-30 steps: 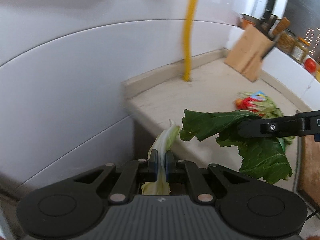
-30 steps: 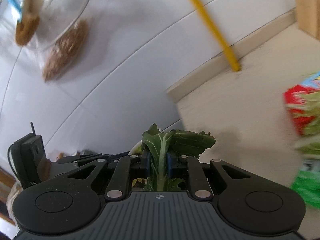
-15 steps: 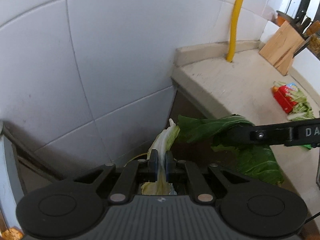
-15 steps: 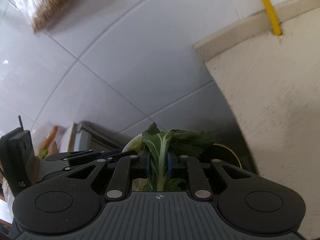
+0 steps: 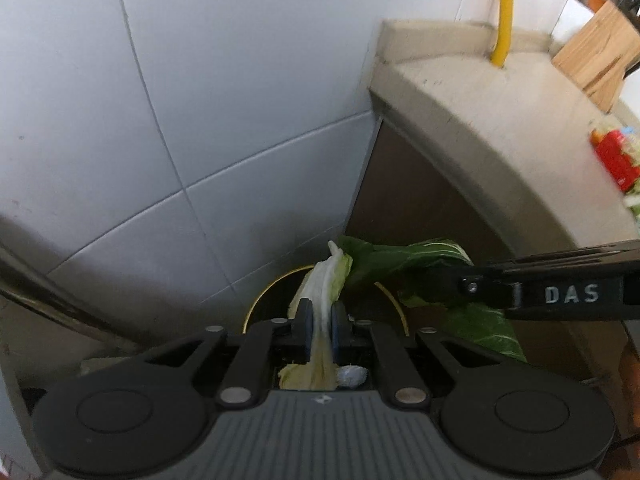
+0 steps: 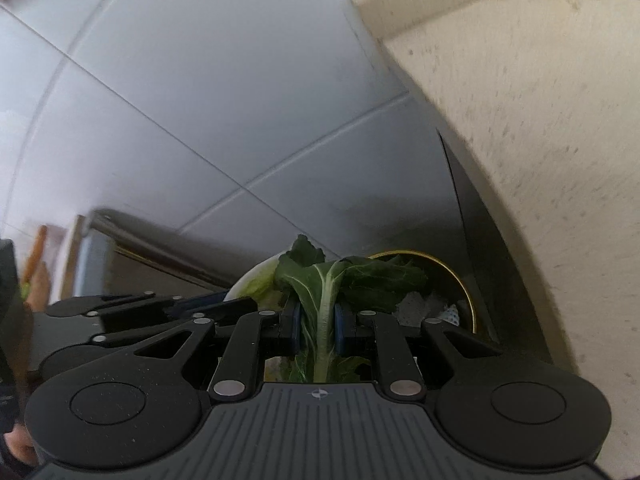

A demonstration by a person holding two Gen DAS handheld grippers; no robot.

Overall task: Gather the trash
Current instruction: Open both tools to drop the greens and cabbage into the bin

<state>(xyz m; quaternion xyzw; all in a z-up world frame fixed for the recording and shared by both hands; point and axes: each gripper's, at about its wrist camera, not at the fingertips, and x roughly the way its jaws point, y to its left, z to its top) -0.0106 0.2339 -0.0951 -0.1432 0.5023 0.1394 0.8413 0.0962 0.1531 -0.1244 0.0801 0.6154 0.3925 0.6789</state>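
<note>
The left tool (image 5: pixel 321 326) pinches a pale cabbage leaf (image 5: pixel 325 280) over the bin (image 5: pixel 256 308) below the counter (image 5: pixel 500 128). Just to its right, the right tool (image 6: pixel 317 322), its jaws just easing wider, has a dark green leaf (image 6: pixel 328 284) between its pads, above the same bin.

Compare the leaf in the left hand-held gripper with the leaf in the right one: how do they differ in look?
The pale cabbage leaf in the left hand-held gripper is whitish to yellow-green; the dark green leaf in the right hand-held gripper is deep green with a light midrib.
The pale cabbage leaf is a narrow strip; the dark green leaf is broader and crumpled, spreading past the fingers.
Both are held between the pads above the gold-rimmed bin.
</note>
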